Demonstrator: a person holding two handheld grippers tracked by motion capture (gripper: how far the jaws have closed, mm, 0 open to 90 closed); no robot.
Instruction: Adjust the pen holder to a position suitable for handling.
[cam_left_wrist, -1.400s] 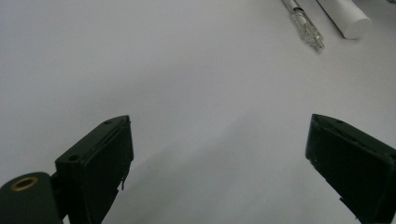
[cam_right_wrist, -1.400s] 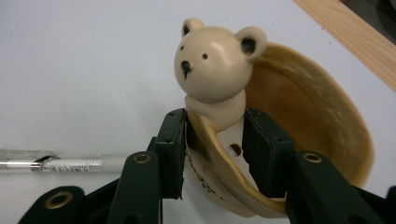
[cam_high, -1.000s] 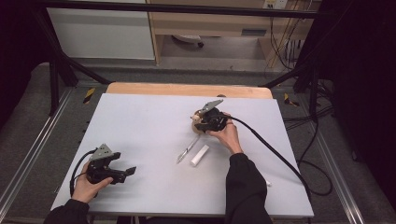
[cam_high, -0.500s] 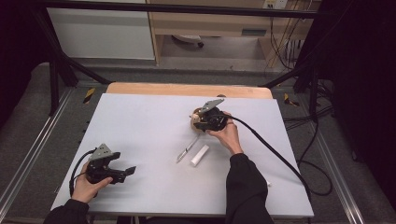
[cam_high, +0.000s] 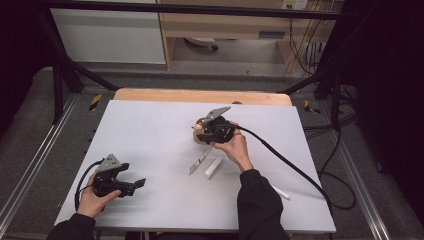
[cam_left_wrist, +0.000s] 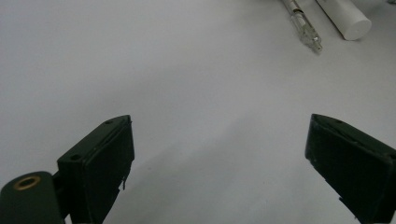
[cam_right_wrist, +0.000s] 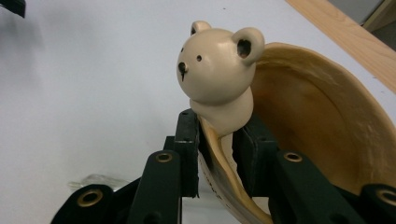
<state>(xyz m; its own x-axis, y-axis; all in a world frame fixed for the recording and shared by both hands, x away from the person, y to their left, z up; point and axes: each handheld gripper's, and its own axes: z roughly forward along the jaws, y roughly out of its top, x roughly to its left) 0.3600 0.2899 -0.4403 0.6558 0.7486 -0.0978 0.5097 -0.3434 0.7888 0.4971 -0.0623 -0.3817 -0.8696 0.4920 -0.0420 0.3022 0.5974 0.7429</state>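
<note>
High view: right gripper (cam_high: 204, 131) is gripping a bear-headed bowl (cam_high: 200, 134) mid-table; left gripper (cam_high: 131, 186) is resting near the front-left edge. Left gripper view: jaws gaping, nothing between; glass tube (cam_left_wrist: 304, 29) and white cylinder (cam_left_wrist: 344, 18) lying ahead. Right gripper view: jaws clamping the bowl's rim under the bear head (cam_right_wrist: 219, 60); keep it level, open tabletop all round.

High view overhead, tool views close, sharing white table (cam_high: 150, 145)
</note>
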